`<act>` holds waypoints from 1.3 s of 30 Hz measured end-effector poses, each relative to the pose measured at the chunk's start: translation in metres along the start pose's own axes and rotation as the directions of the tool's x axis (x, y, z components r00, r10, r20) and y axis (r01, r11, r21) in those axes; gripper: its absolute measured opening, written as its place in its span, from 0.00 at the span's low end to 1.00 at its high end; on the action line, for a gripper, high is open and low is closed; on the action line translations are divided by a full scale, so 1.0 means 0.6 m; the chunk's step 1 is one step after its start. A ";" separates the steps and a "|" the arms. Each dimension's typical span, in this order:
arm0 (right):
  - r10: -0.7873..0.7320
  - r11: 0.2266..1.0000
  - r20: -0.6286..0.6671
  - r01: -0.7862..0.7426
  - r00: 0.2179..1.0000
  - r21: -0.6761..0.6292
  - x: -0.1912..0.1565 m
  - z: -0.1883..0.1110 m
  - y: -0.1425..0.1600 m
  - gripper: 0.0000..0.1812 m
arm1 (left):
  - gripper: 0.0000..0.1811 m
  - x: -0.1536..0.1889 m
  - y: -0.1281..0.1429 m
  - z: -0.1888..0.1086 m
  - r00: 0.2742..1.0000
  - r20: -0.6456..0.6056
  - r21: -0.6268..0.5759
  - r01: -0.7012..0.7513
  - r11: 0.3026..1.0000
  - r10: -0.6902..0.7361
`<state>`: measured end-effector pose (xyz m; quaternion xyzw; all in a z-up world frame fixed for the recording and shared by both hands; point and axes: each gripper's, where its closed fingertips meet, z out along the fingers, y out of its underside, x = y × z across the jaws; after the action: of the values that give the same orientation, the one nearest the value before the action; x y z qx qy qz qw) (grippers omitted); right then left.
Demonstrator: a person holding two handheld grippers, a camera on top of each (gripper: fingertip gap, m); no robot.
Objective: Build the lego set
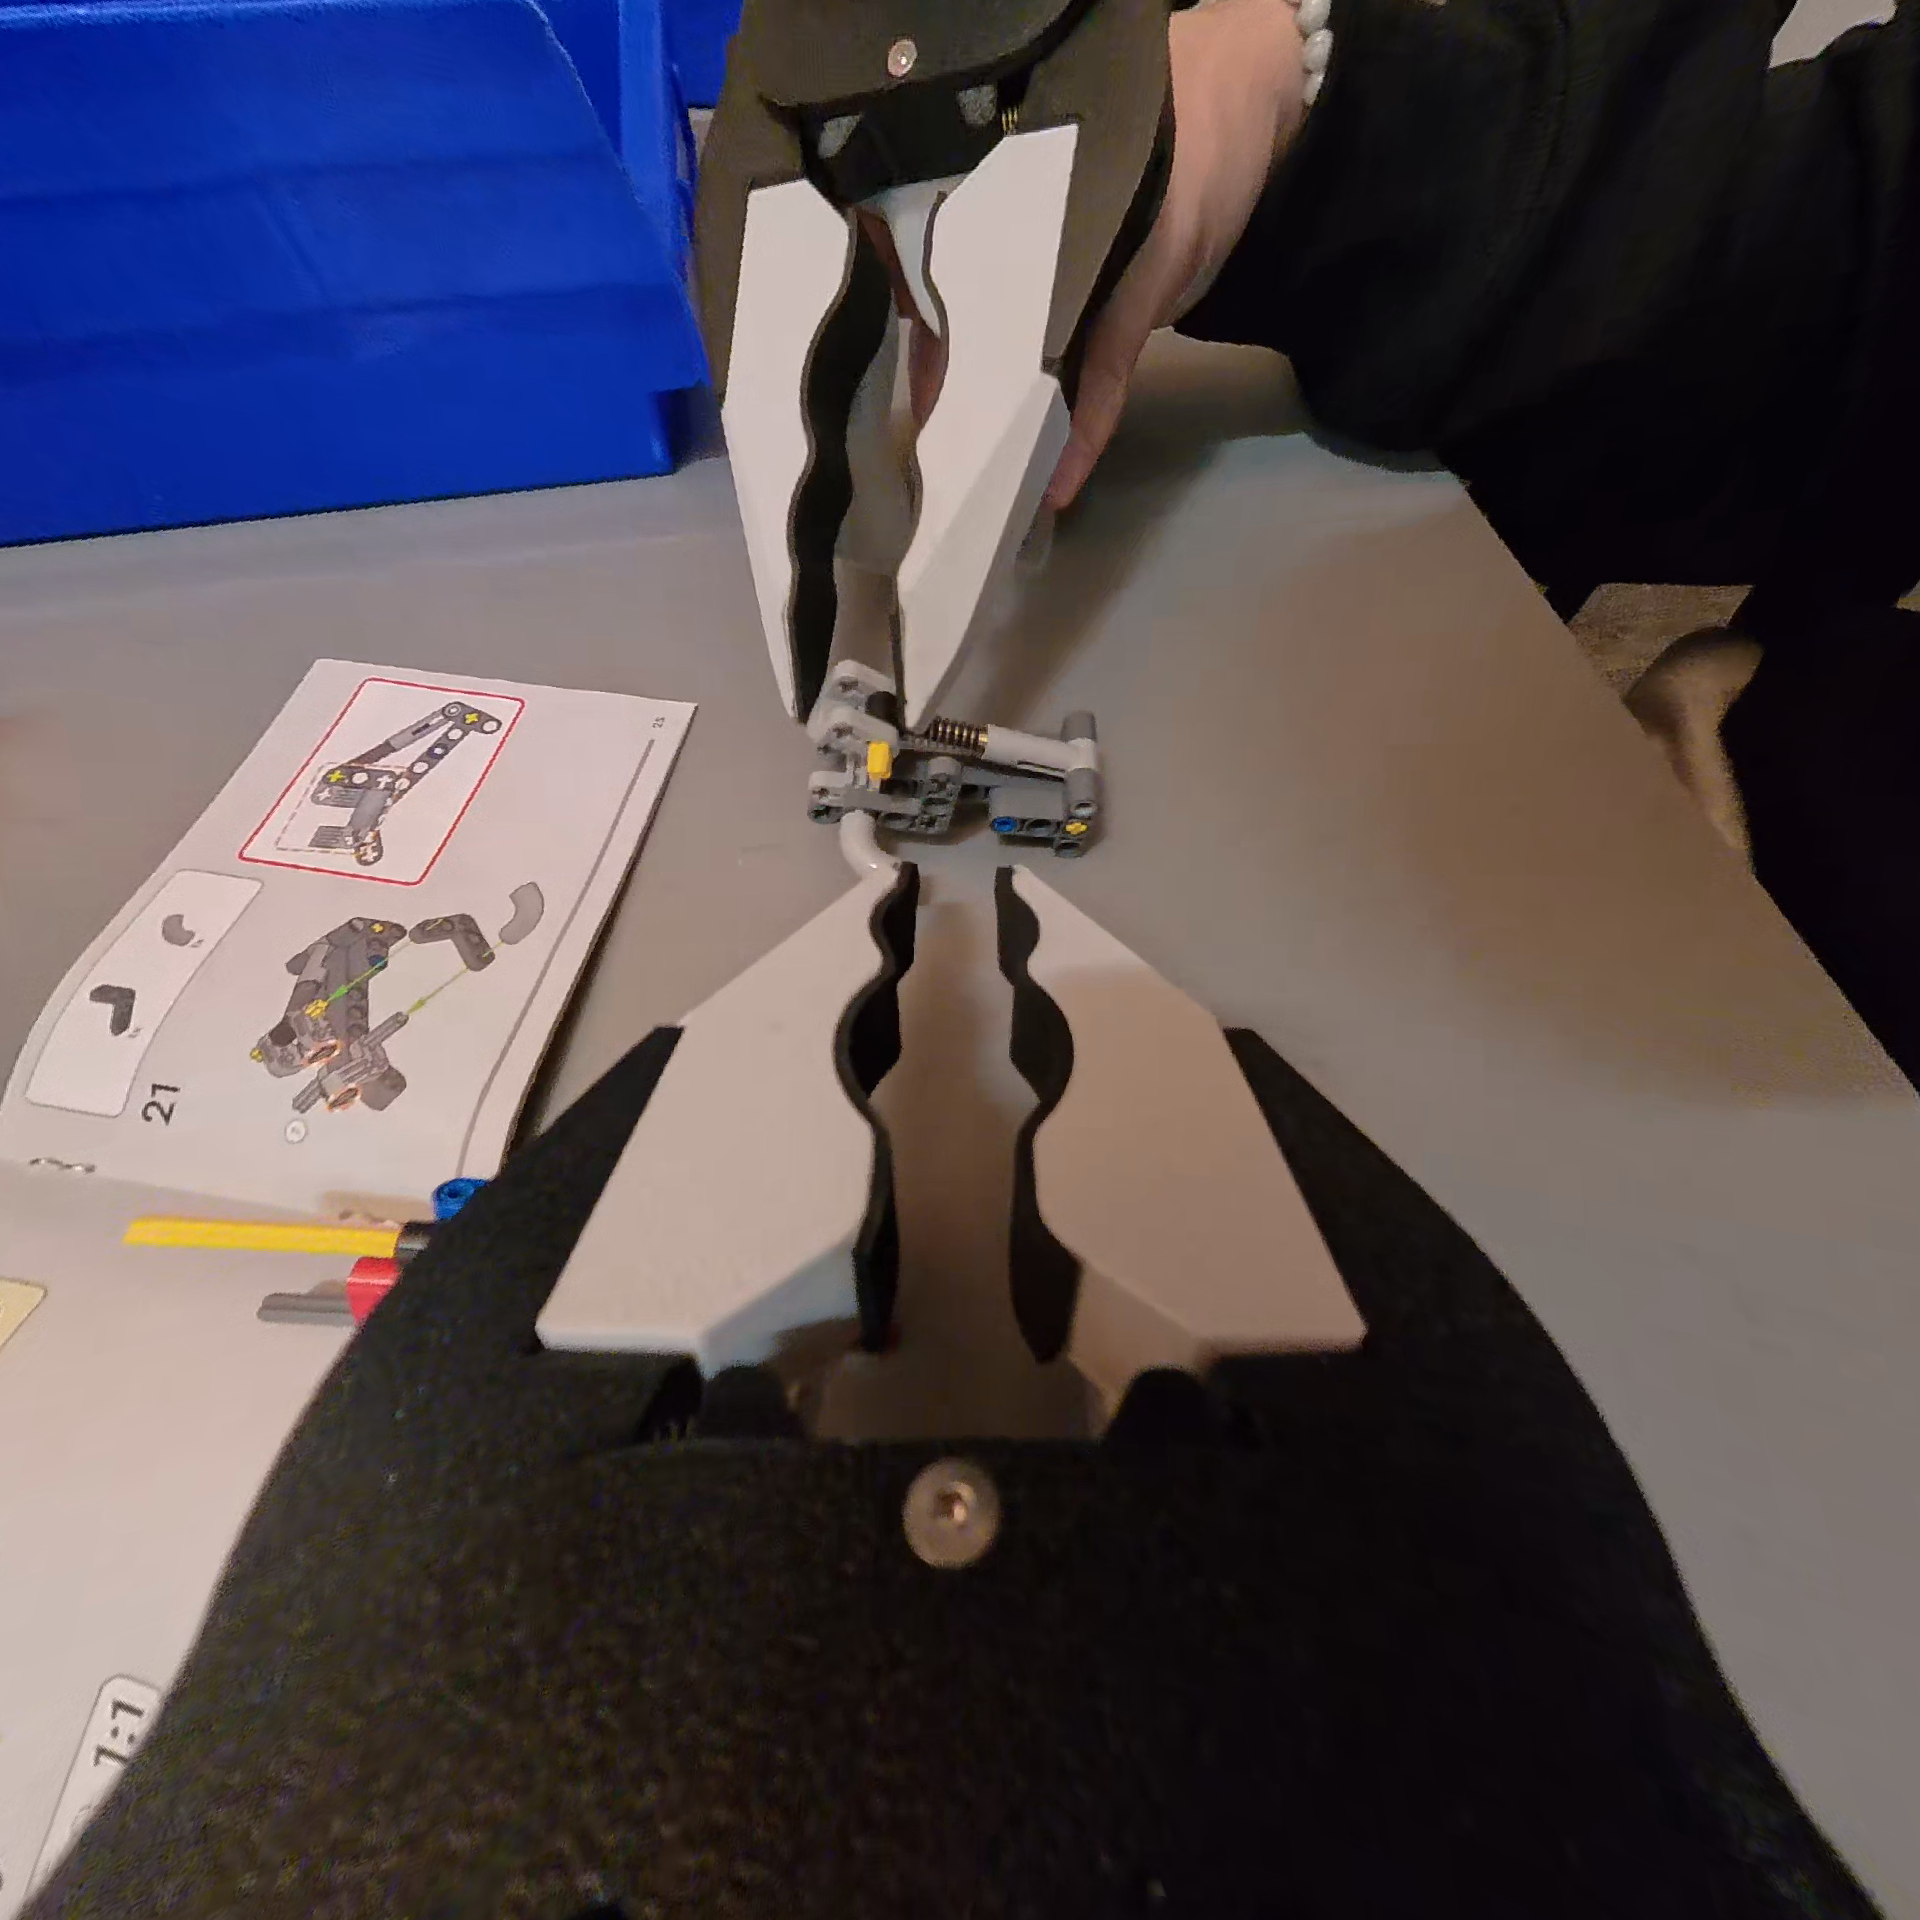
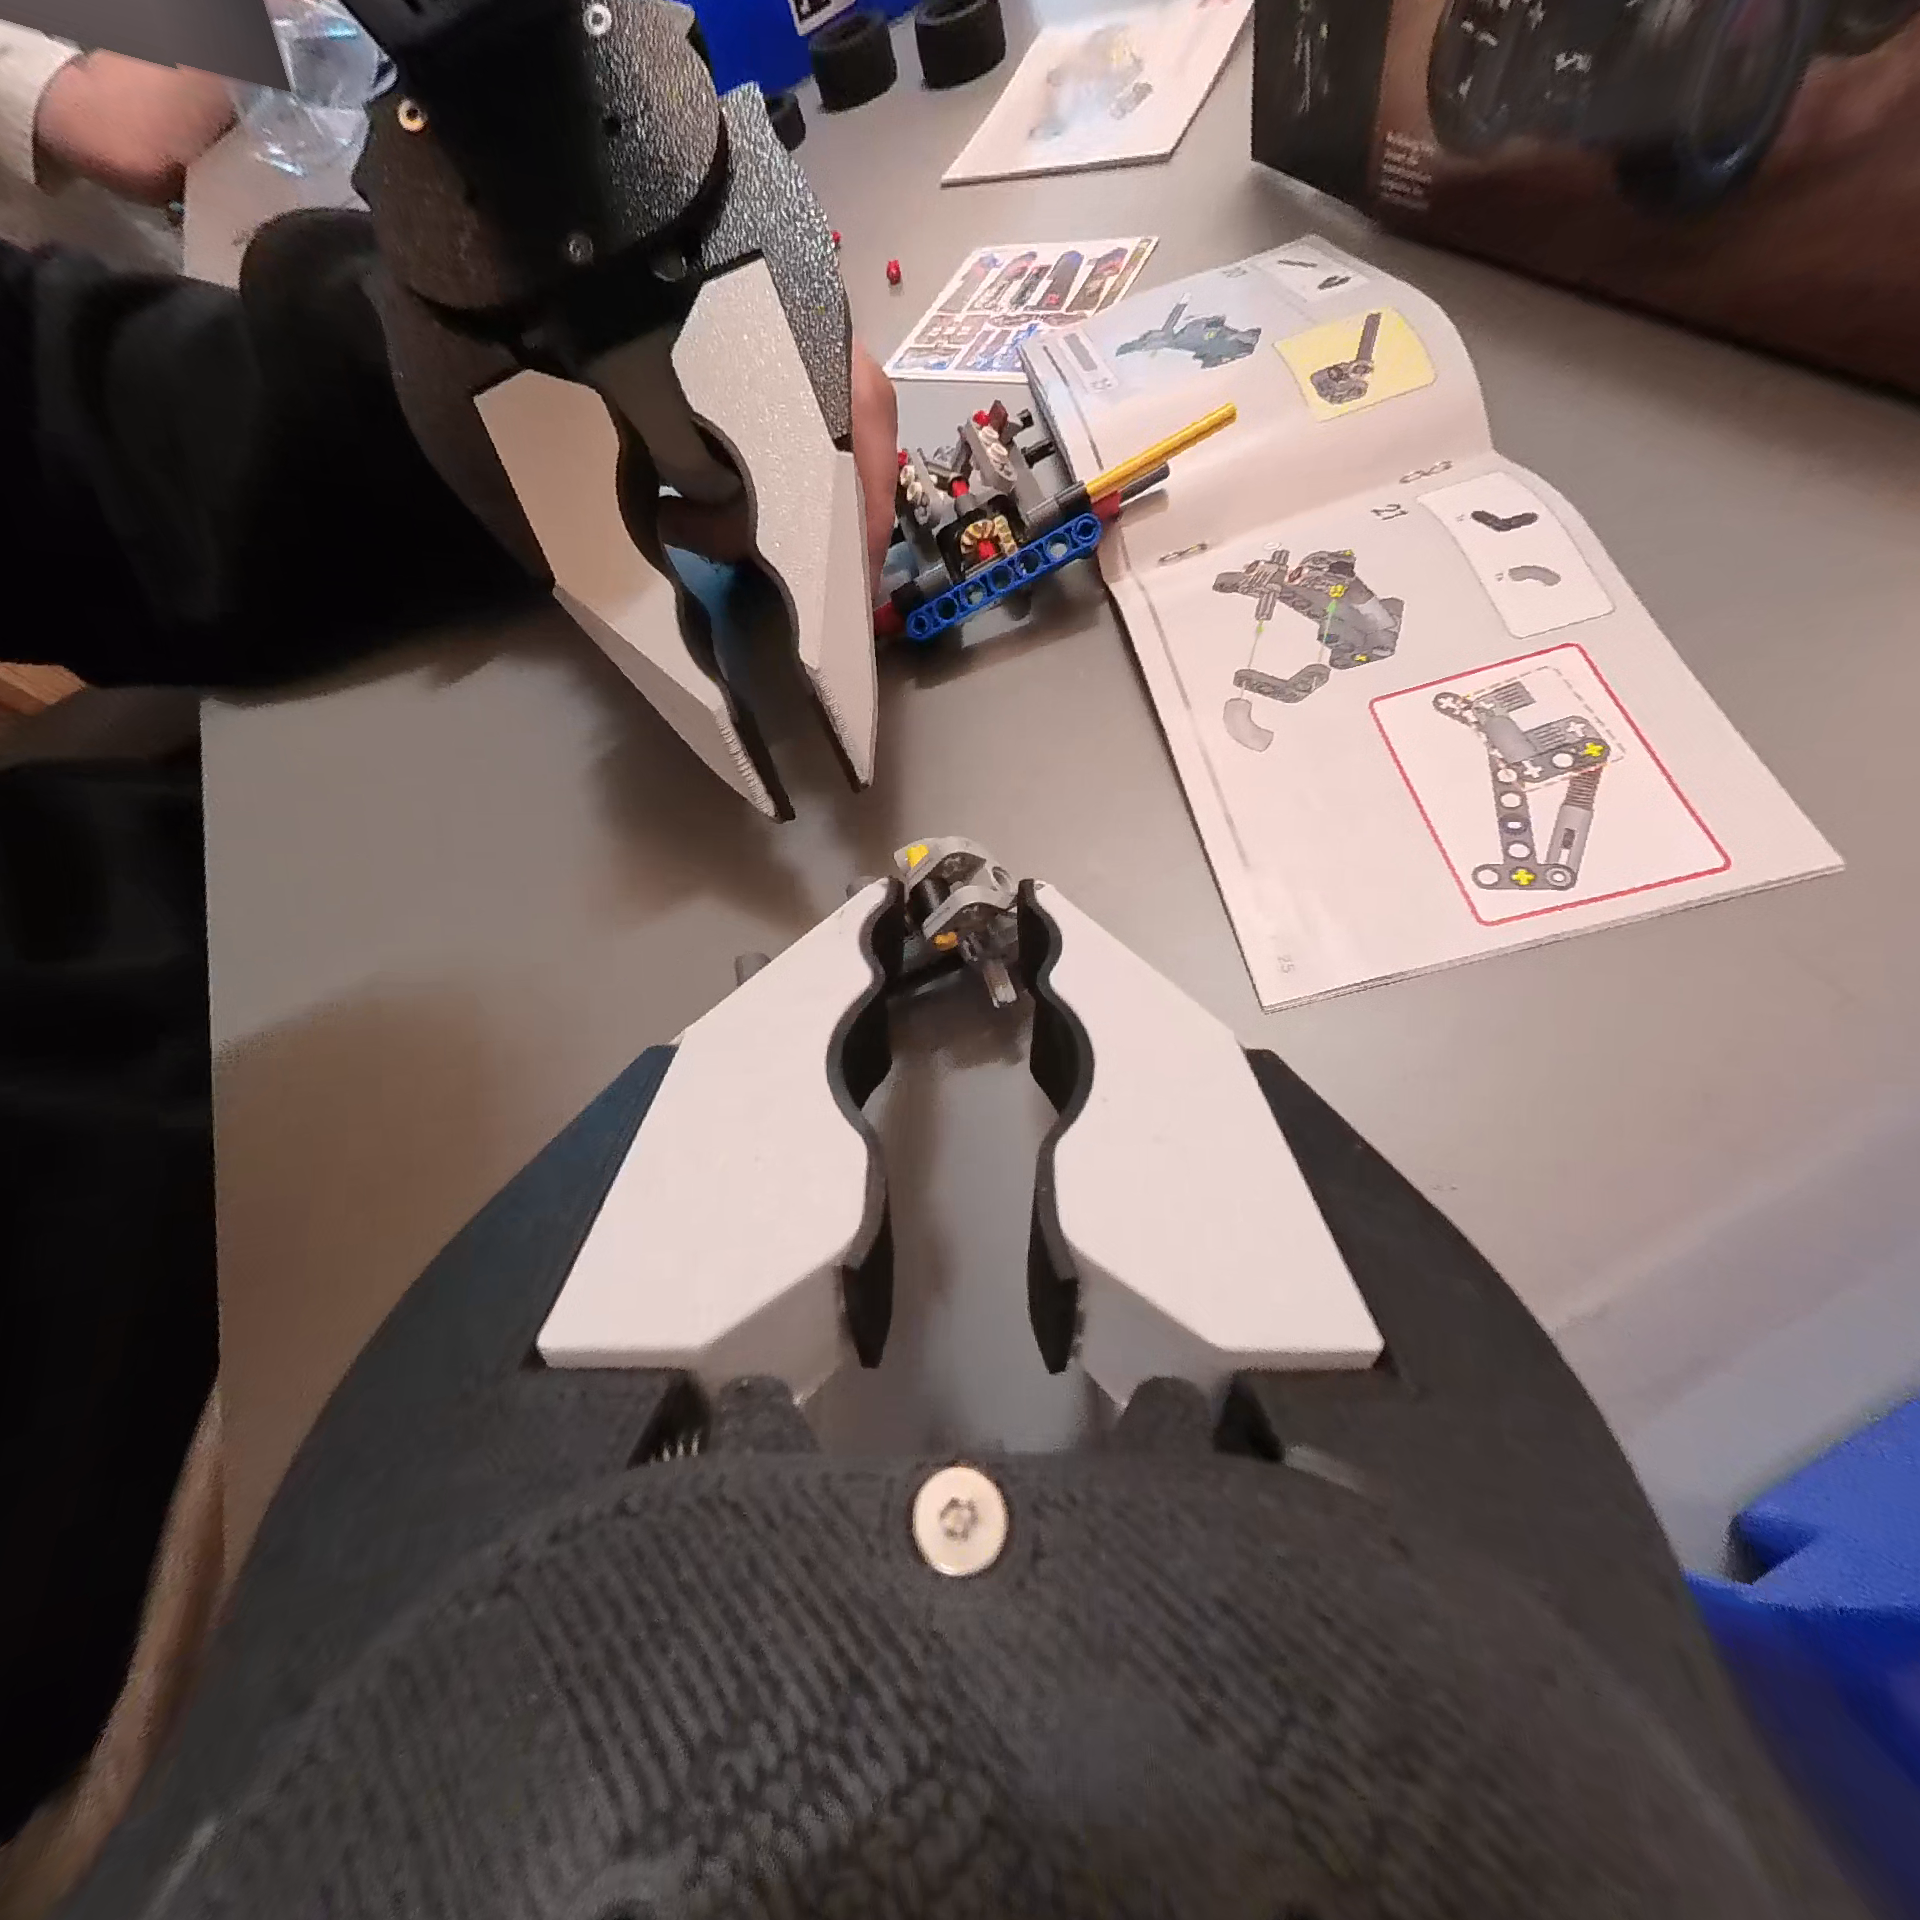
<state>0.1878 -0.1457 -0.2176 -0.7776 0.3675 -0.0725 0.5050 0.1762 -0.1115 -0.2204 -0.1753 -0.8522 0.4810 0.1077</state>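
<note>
A small grey lego assembly (image 1: 935, 779) with a spring shock absorber and yellow and blue pins rests on the grey table (image 1: 1299, 883). My right gripper (image 2: 956, 899) is shut on its end (image 2: 951, 904). In the left wrist view it comes down from above (image 1: 847, 707) onto the assembly's left end. My left gripper (image 1: 954, 878) is open with a narrow gap and empty, its tips just short of the assembly's near side. A light grey curved piece (image 1: 868, 847) sits by its left fingertip. In the right wrist view the left gripper (image 2: 816, 790) hangs just beyond the assembly.
An open instruction booklet (image 2: 1455, 675) lies beside the work spot (image 1: 343, 914). A larger partial build with a blue beam and yellow axle (image 2: 997, 540) lies behind the left gripper. Blue bins (image 1: 312, 260), a sticker sheet (image 2: 1018, 301), black tyres (image 2: 904, 47) and a box (image 2: 1558, 135) stand farther off. The tips of one gripper are about 4 centimetres away from the tips of the other.
</note>
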 end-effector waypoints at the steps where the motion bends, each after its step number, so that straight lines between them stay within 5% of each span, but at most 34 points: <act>1: 0.000 1.000 0.001 0.000 1.000 -0.003 0.000 0.001 0.001 0.11 | 0.06 -0.001 0.000 0.000 1.000 0.002 0.000 0.002 1.000 -0.002; 22: -0.040 0.999 0.086 0.038 0.995 0.025 -0.027 -0.010 -0.001 0.10 | 0.06 0.010 -0.002 0.010 0.998 0.005 -0.014 -0.061 0.998 0.061; 39: -0.030 0.998 0.133 0.022 0.991 0.064 -0.035 -0.020 -0.007 0.10 | 0.03 0.010 -0.018 0.053 0.986 0.143 -0.066 -0.075 0.995 0.084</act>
<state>0.1688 -0.1399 -0.2025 -0.7693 0.3201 -0.0383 0.5516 0.1575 -0.1389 -0.2271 -0.1769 -0.8643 0.4703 0.0208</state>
